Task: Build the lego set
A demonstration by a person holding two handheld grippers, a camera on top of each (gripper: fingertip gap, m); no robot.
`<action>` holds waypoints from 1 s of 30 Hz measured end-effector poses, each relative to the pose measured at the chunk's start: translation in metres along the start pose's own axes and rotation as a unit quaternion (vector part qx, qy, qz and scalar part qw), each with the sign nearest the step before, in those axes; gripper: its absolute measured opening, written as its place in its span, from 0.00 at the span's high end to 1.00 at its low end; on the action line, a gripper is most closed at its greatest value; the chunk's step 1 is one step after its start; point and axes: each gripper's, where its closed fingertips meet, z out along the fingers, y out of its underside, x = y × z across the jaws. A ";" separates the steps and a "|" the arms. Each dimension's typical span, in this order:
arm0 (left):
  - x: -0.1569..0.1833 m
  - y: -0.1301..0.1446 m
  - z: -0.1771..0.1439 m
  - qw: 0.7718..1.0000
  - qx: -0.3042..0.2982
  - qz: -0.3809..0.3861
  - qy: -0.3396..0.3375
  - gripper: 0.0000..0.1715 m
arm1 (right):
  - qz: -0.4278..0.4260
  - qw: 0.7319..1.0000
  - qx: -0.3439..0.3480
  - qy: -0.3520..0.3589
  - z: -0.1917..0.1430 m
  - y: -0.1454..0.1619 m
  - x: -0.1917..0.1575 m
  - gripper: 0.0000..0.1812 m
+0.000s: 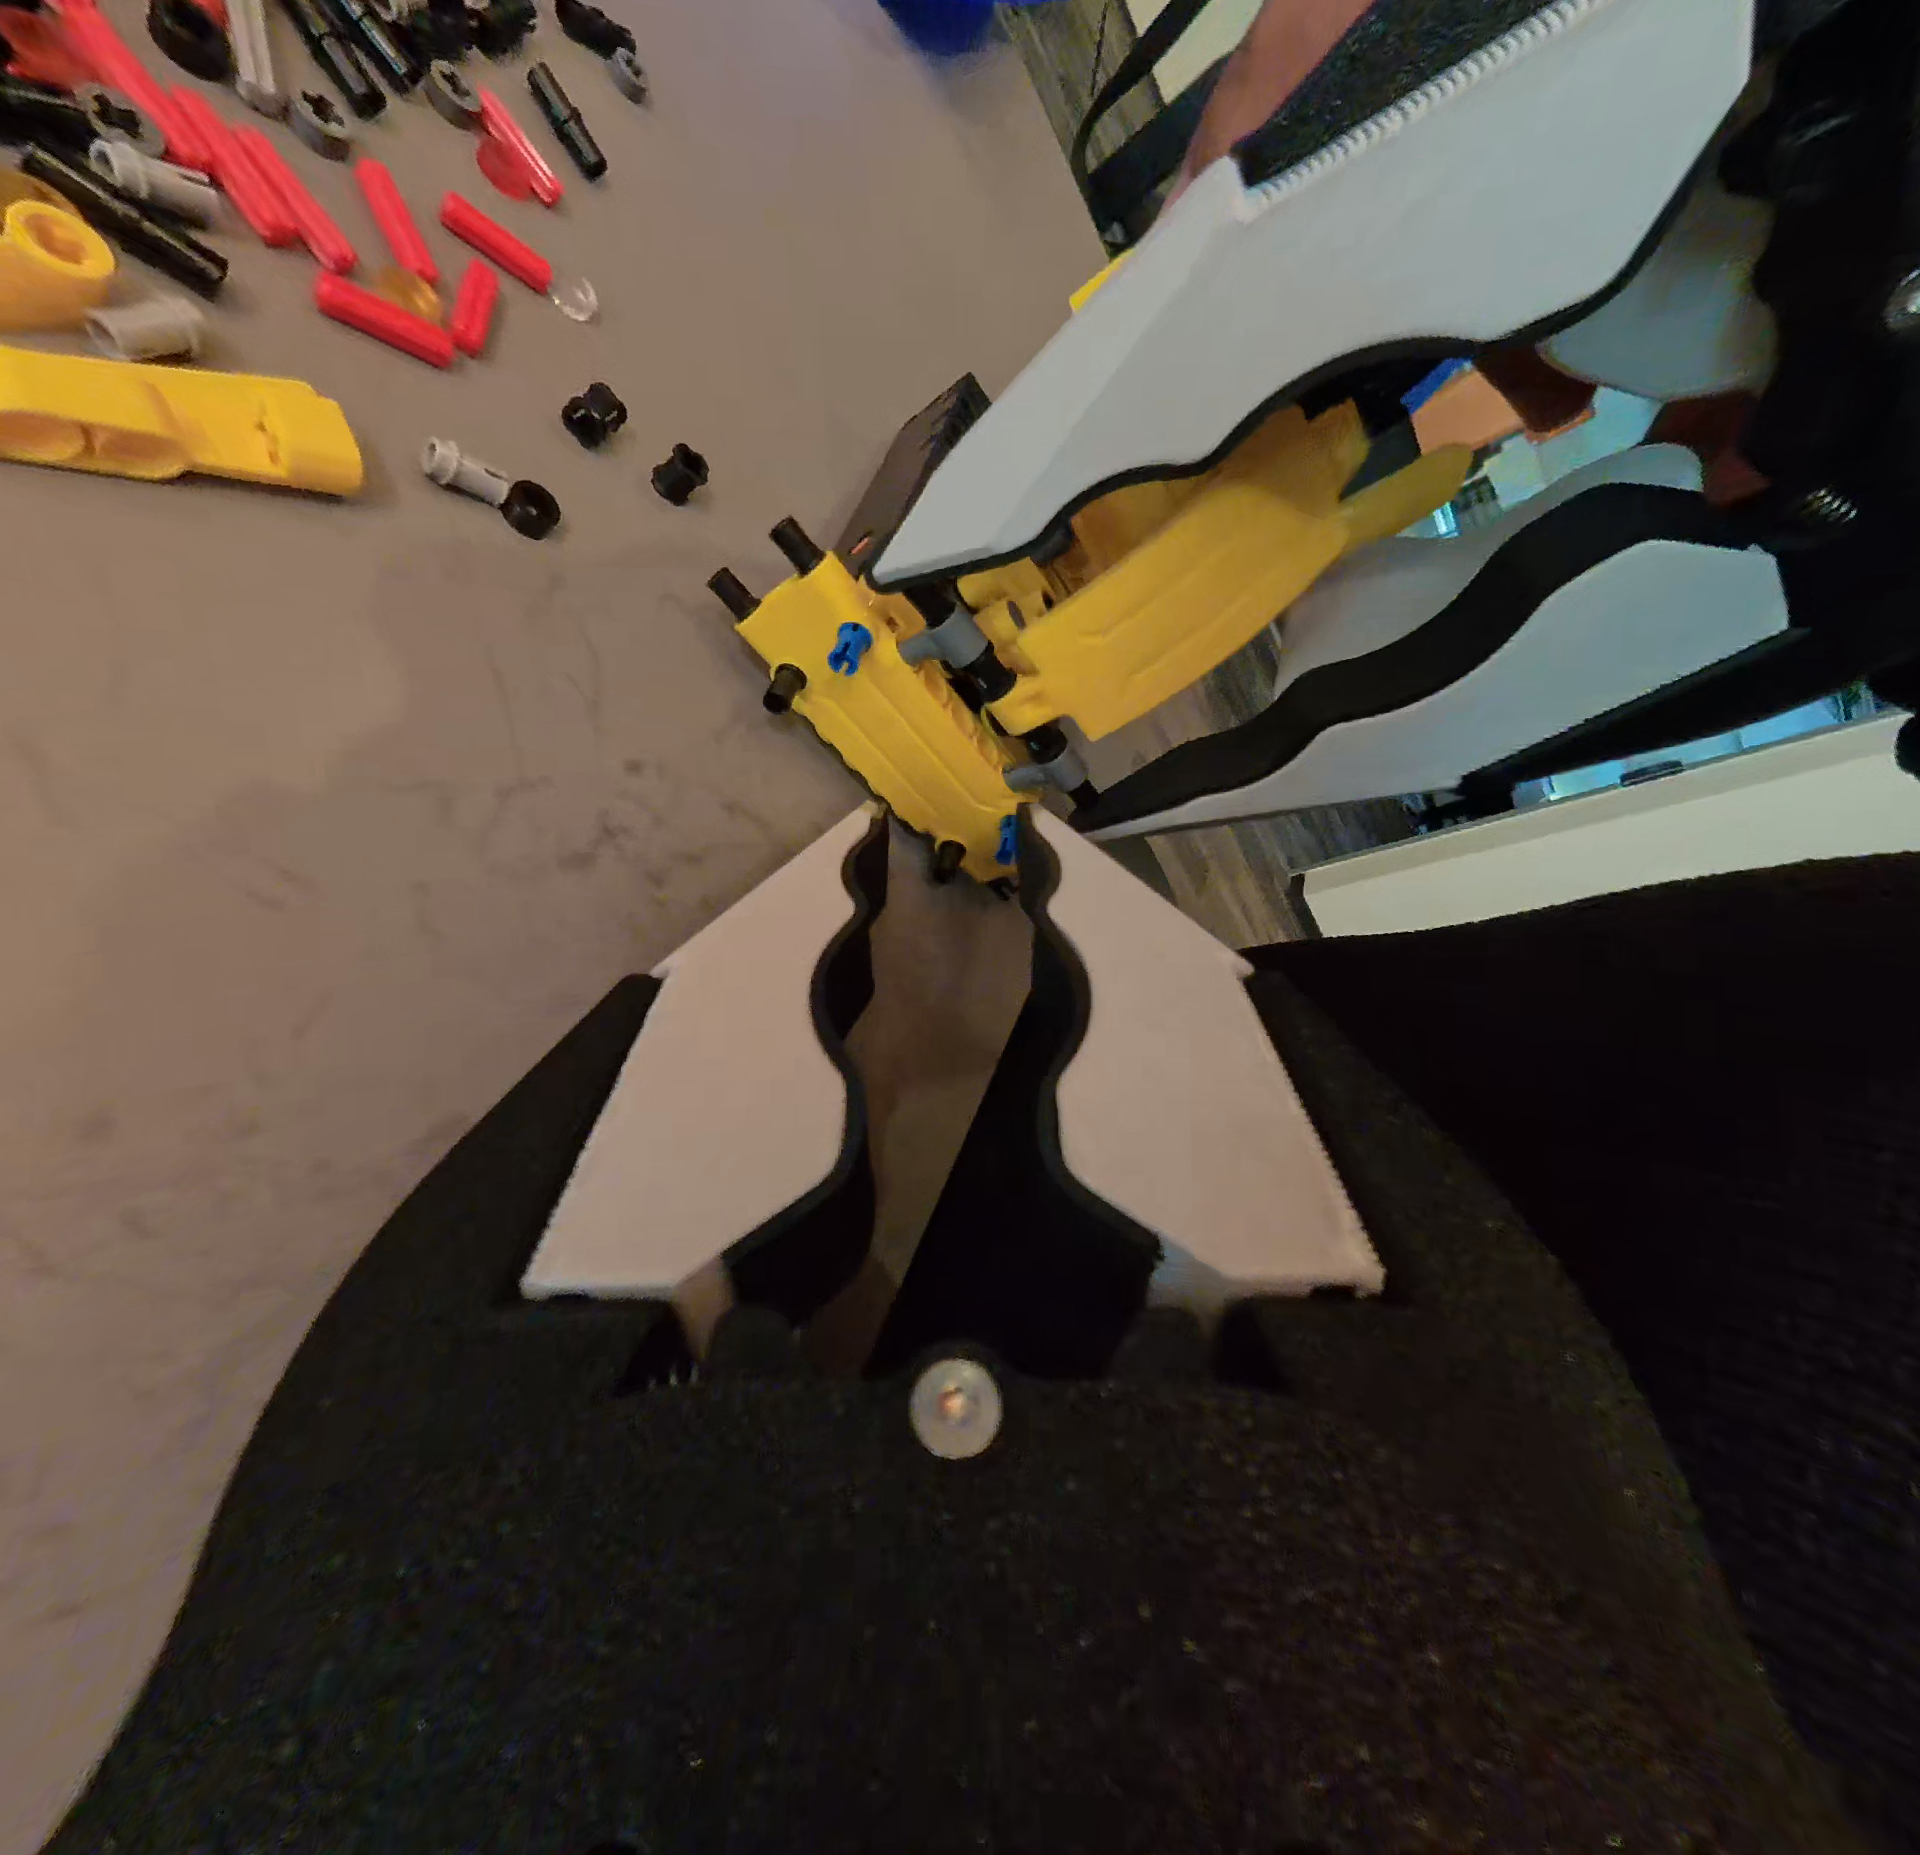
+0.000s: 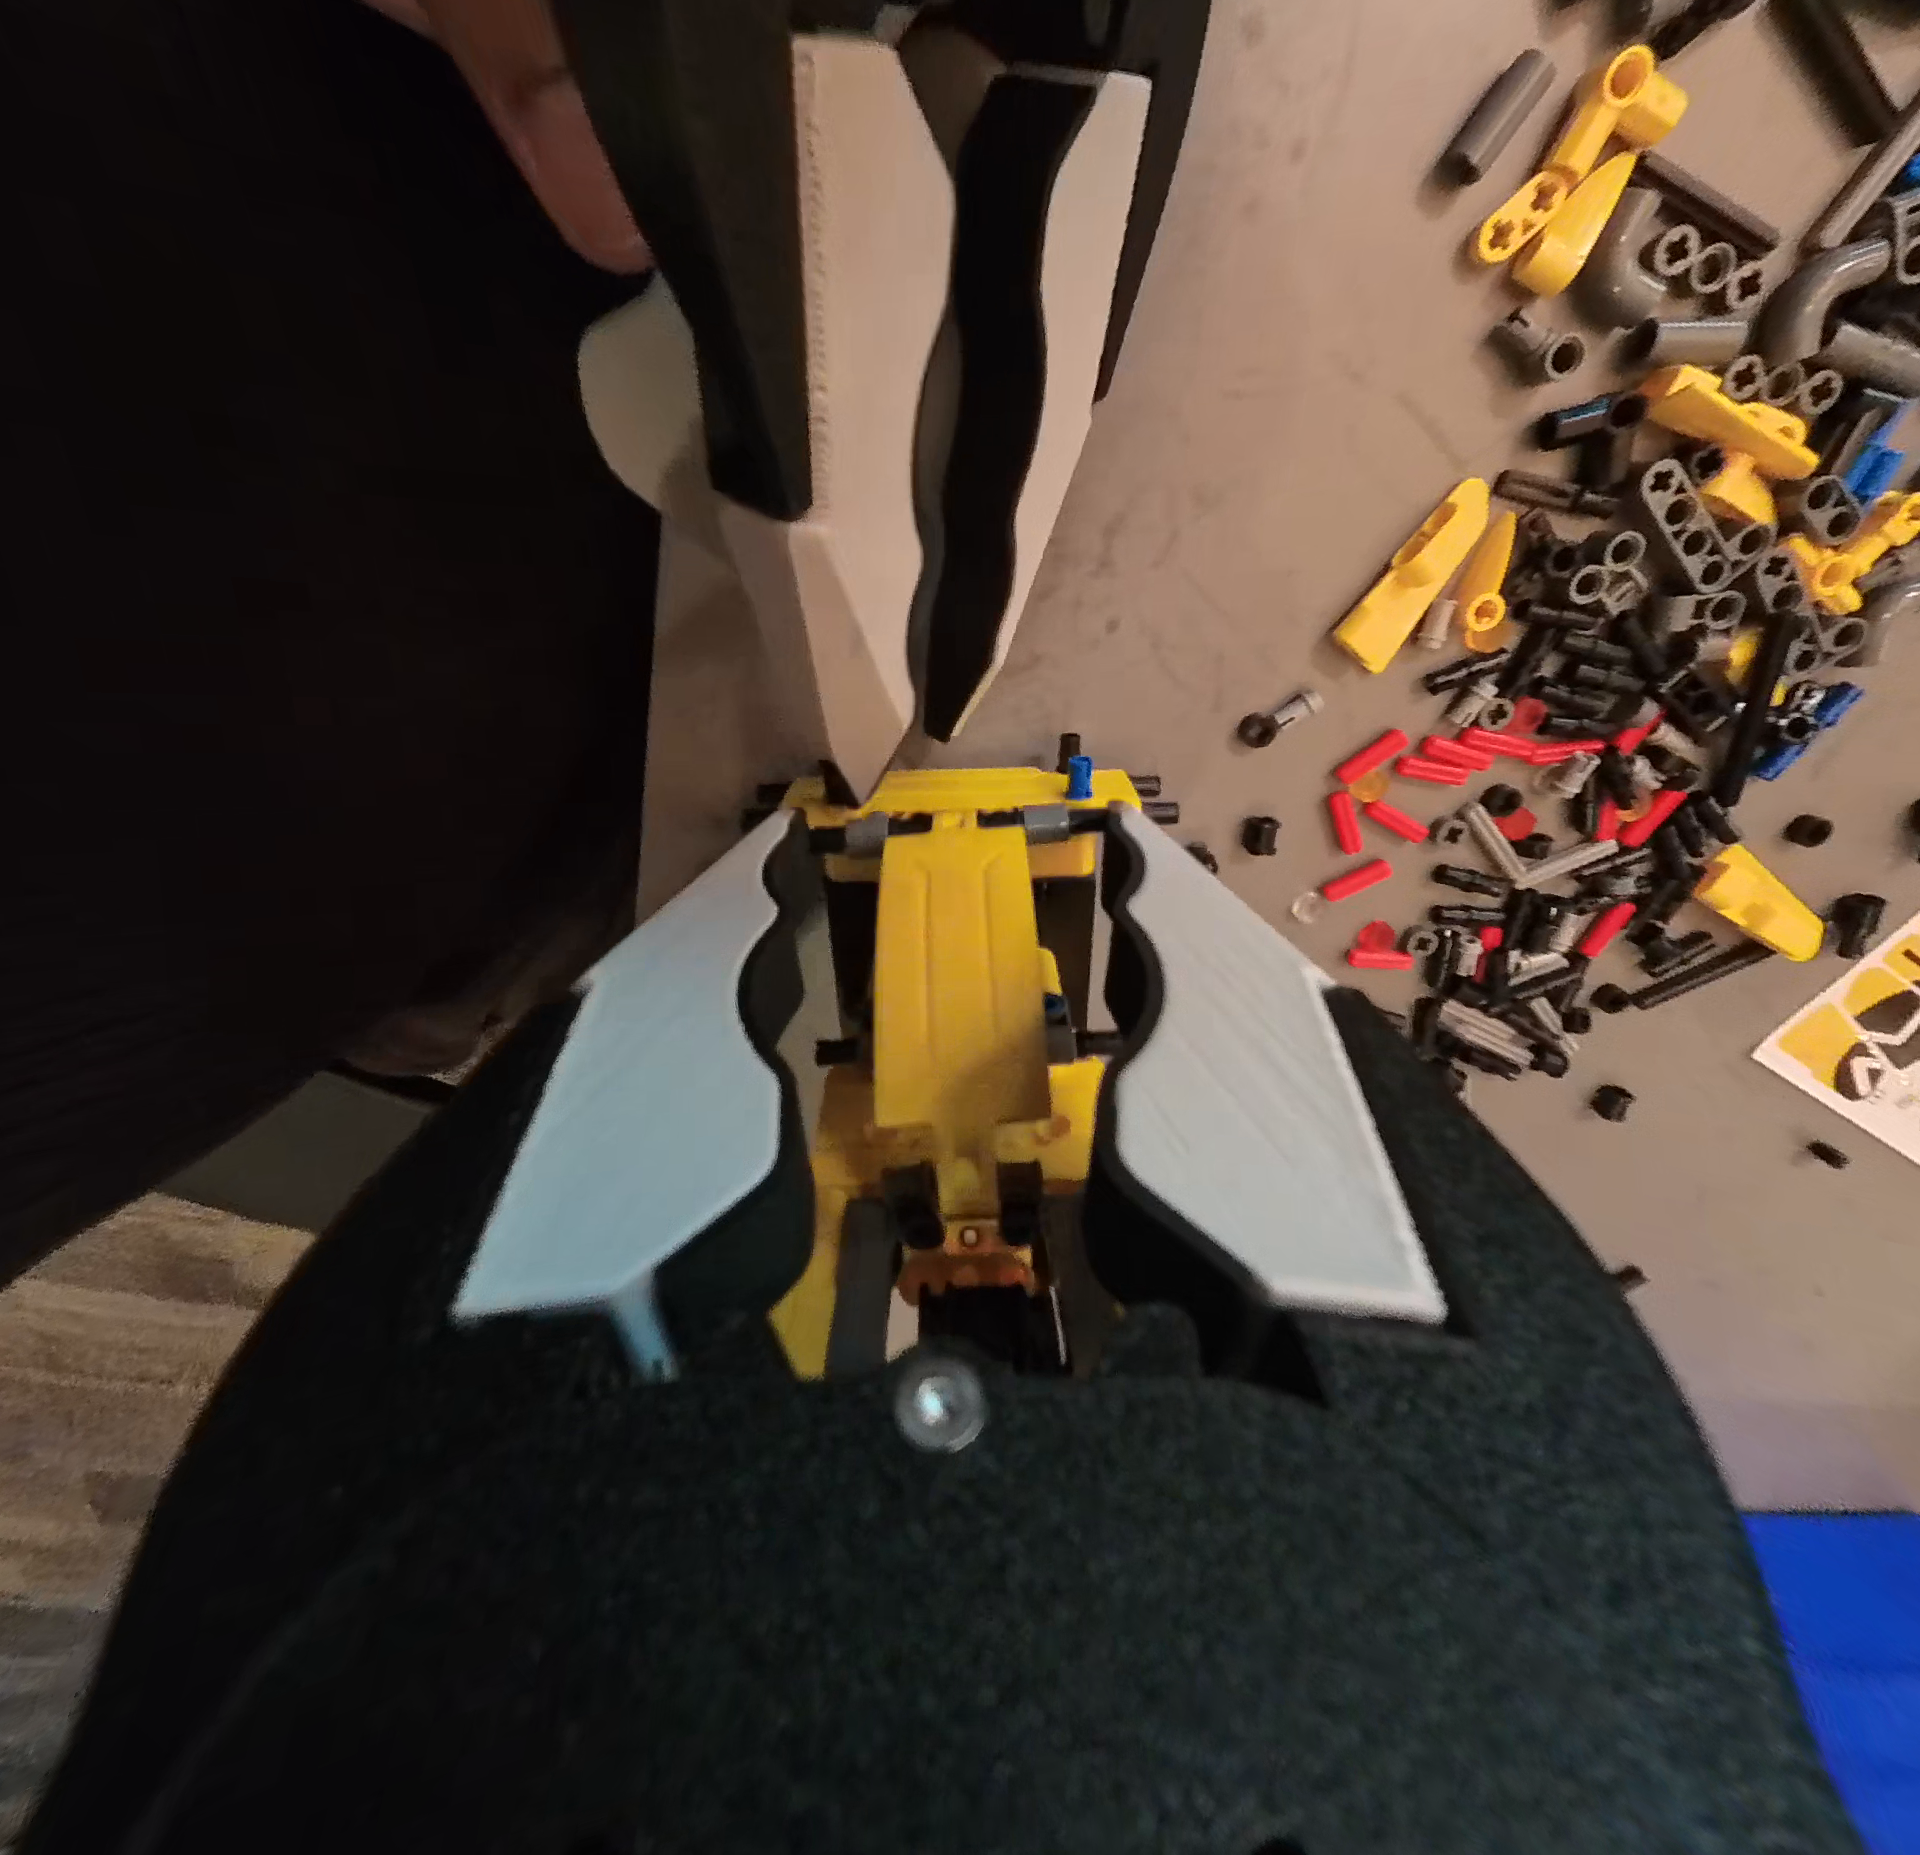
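The right gripper (image 2: 951, 839) was clamped around a yellow plastic brick-built assembly with black pins and small blue pegs (image 2: 961, 984), its white fingers (image 2: 644, 1057) pressed against the model's sides and holding it above the edge of the grey table (image 2: 1247, 517). In the left wrist view the same assembly (image 1: 914, 725) hung between the right gripper's fingers (image 1: 1195, 423), slanting down toward the table (image 1: 312, 766).

The left gripper (image 1: 951, 834) stood at the assembly's lower end, its jaws set to a narrow gap with the tips against the yellow end block; whether they actually pinched it could not be told. From the right wrist view the left gripper (image 2: 914, 725) came down from above, its tips meeting the model's far end.

Farther out on the table lay a scatter of loose red, black, grey and yellow building pieces (image 2: 1621, 766), with a printed sticker sheet (image 2: 1860, 1036) at its edge. A long yellow panel piece (image 1: 177, 423) lay near the small black bushings (image 1: 594, 415).
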 end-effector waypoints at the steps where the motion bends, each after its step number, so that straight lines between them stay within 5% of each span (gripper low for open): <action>1: -0.001 0.000 0.001 1.000 0.000 -0.003 -0.003 0.87 | 0.001 1.000 0.002 0.000 0.000 0.000 0.000 0.69; 30: -0.004 -0.003 0.005 1.000 -0.011 -0.025 -0.002 0.88 | 0.047 0.999 -0.010 -0.011 0.000 0.008 0.003 0.69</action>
